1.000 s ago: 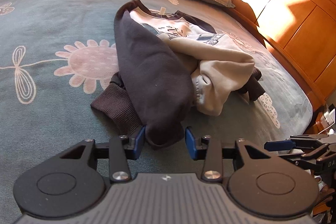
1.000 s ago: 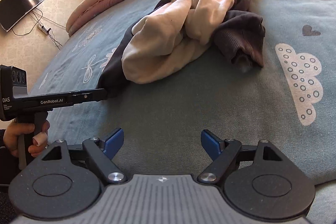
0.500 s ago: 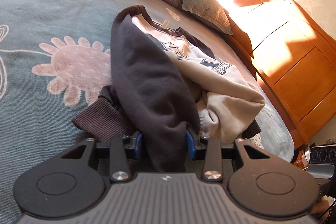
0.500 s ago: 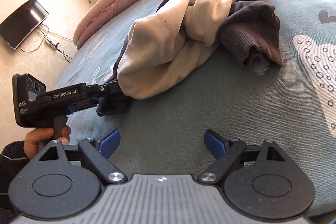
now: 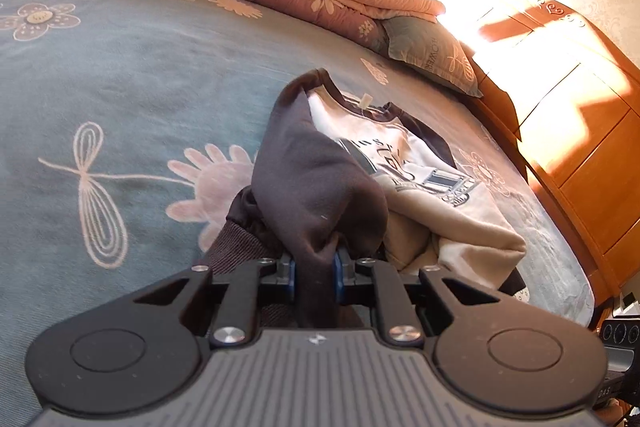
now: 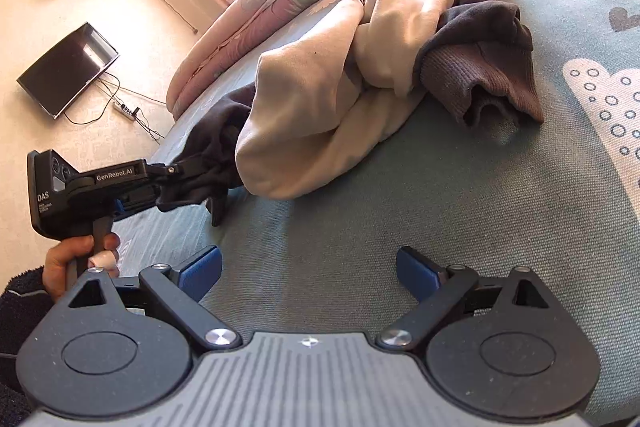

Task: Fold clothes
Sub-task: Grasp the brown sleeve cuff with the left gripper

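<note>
Sweatshirt (image 5: 320, 187) crumpled, sleeve end hidden in left claw (image 5: 314, 277)

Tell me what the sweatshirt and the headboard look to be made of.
Sweatshirt: soft matte knit, likely cotton fleece; it drapes in thick folds, with a ribbed cuff. Headboard: orange wood or veneer, seemingly varnished; its smooth panels gleam in sunlight.

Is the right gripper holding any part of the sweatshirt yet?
No, the right gripper is open over bare bedspread, apart from the sweatshirt.
</note>
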Motion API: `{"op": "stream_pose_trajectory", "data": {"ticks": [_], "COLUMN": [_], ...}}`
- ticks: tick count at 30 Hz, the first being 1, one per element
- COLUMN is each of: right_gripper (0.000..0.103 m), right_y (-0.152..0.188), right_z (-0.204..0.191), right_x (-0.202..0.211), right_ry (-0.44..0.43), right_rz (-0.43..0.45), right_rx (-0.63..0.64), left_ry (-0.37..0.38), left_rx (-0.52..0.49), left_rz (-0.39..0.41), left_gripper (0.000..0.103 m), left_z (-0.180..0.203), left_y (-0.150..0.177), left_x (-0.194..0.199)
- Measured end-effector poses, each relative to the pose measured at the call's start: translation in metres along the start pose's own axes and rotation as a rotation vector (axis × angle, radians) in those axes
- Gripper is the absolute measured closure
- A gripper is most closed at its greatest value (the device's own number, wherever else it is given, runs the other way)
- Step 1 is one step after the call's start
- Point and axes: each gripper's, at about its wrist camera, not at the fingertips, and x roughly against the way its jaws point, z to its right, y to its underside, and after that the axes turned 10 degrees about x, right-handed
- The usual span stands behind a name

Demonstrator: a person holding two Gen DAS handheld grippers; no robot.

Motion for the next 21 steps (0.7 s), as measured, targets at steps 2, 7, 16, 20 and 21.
{"op": "stream_pose_trajectory", "data": {"ticks": [2, 7, 16, 20, 21], "right_gripper": [0.006, 0.006, 0.002, 0.0, 0.0], "right_y": [0.0, 0.0, -0.002, -0.003, -0.004], "right_z": [0.0, 0.001, -0.005, -0.013, -0.016], "right_x": [0.001, 0.002, 0.0, -0.003, -0.005], "right_ry": [0.003, 0.006, 0.042, 0.075, 0.084], "right_rz": [0.0, -0.002, -0.029, -0.049, -0.056], "right_rx": [0.001, -0.003, 0.035, 0.067, 0.077], "left_ry": [-0.047, -0.184, -0.308, -0.356, -0.359], "left_rx": [-0.016, -0.073, -0.087, -0.047, -0.03], "left_rz": [0.028, 0.07, 0.017, -0.023, -0.029], "left_gripper": [0.088, 0.088, 0.083, 0.079, 0.079], "left_z": [-0.009, -0.034, -0.065, -0.078, -0.081], "left_y": [-0.017, -0.066, -0.13, -0.138, -0.138], "left_x": [0.008, 0.014, -0.039, -0.068, -0.072]}}
